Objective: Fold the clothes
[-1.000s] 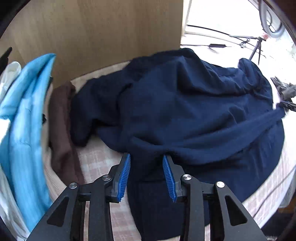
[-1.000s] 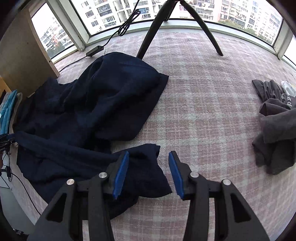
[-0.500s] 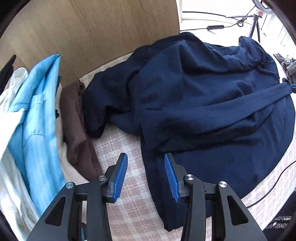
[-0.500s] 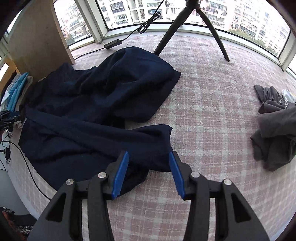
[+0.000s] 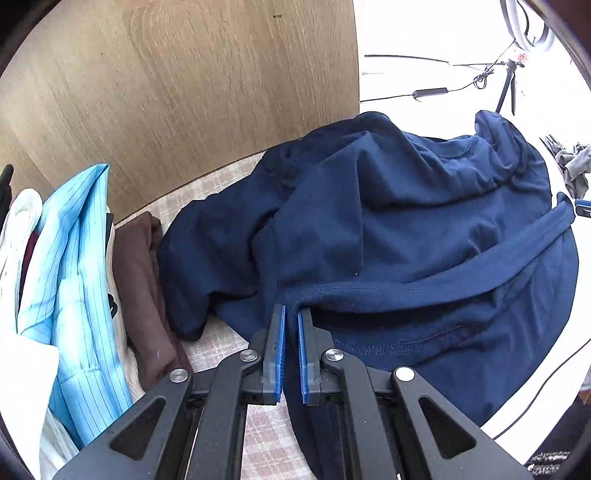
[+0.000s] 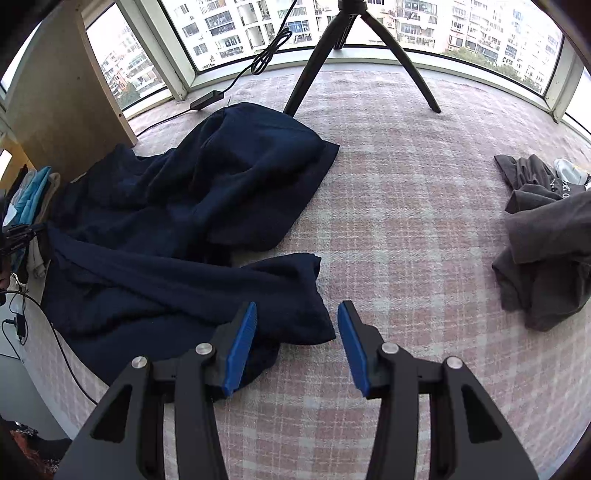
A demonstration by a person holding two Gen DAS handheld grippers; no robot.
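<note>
Daylit windows (image 6: 258, 33) curve from ten to two o'clock; wood panel (image 5: 184, 92) at ten; plaid cover (image 6: 406, 221) underfoot.

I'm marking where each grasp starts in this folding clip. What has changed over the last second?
The left gripper went from open jaws above the navy garment to shut on a fold at its hem edge. The right gripper stayed open, but now sits over the garment's near corner on the plaid cover. The grey clothes, the tripod and the folded stack stayed put.
</note>
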